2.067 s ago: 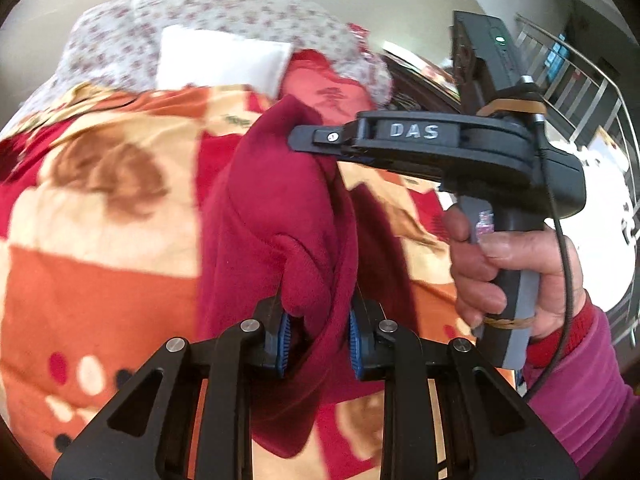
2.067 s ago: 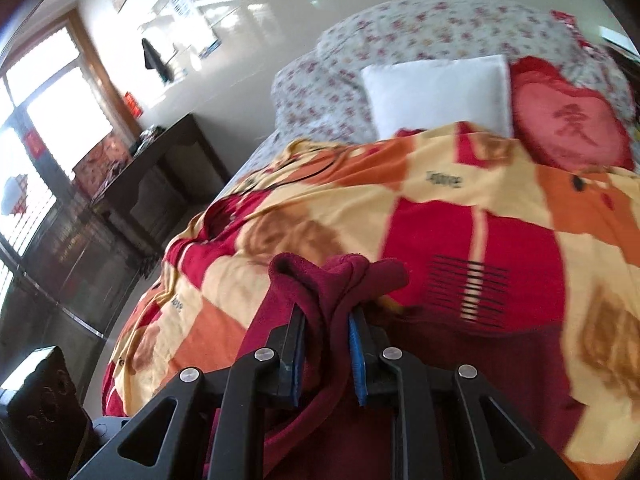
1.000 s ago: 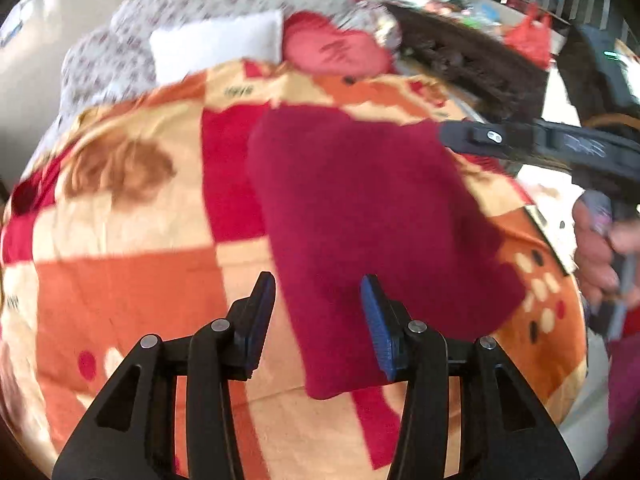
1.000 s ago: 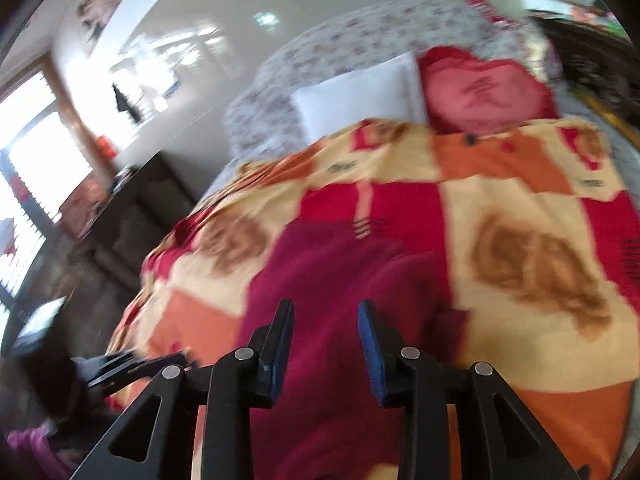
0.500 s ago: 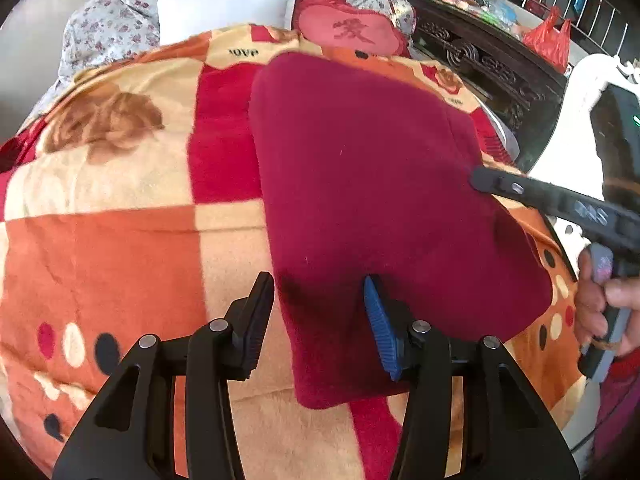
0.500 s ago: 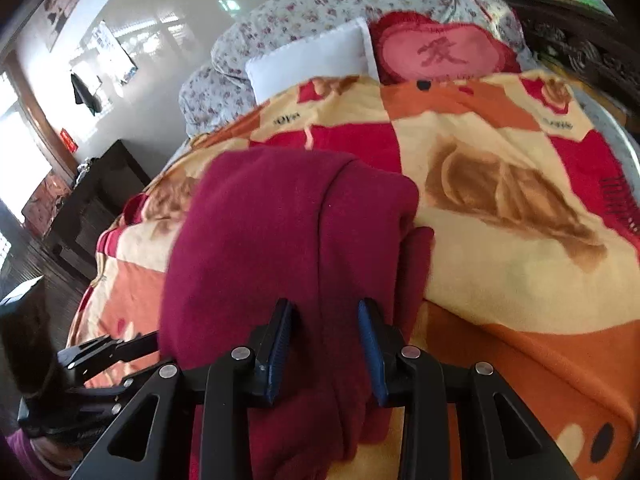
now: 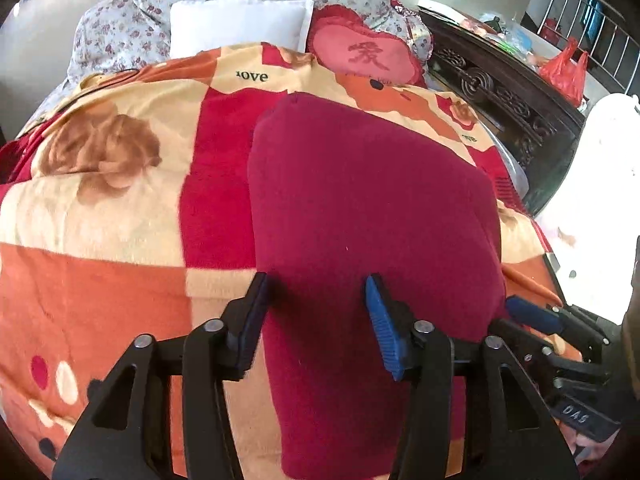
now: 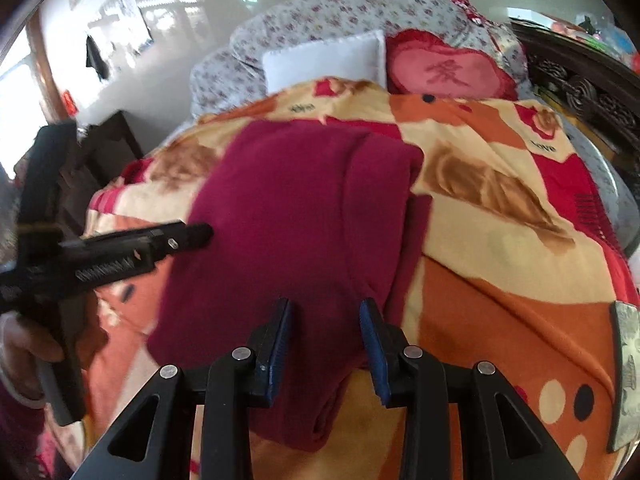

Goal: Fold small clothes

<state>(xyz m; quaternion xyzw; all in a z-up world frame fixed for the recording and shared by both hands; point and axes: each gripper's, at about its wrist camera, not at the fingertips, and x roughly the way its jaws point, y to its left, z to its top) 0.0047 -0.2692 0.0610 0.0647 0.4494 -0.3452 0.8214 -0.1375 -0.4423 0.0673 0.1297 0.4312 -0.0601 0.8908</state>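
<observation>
Your left gripper [image 7: 316, 320] has just been opening, and its fingers [image 7: 384, 328] now stand about half apart over the near edge of the garment [image 7: 368, 208]. The cloth lies between and beyond them, but the pads do not press on it, so you hold nothing there.

Your right gripper [image 8: 324, 340] has its fingers [image 8: 374, 344] a moderate gap apart, also empty. The garment's near right corner sits under and just ahead of that gap, with a rolled edge showing below the left pad.

The garment is a dark crimson fleece piece, folded into a rough rectangle and lying flat on the blanket [image 7: 100, 208]. From the right wrist view you see a second layer: a narrower flap folded along the right side, with another strip of the same cloth poking out just right of it. The surface looks smooth and its far corners are rounded.

Beyond your fingertips, at the far end of the bed, sit a white pillow [image 7: 240, 24] and a red heart cushion [image 7: 364, 56]. The blanket is checked in orange, cream and red.
</observation>
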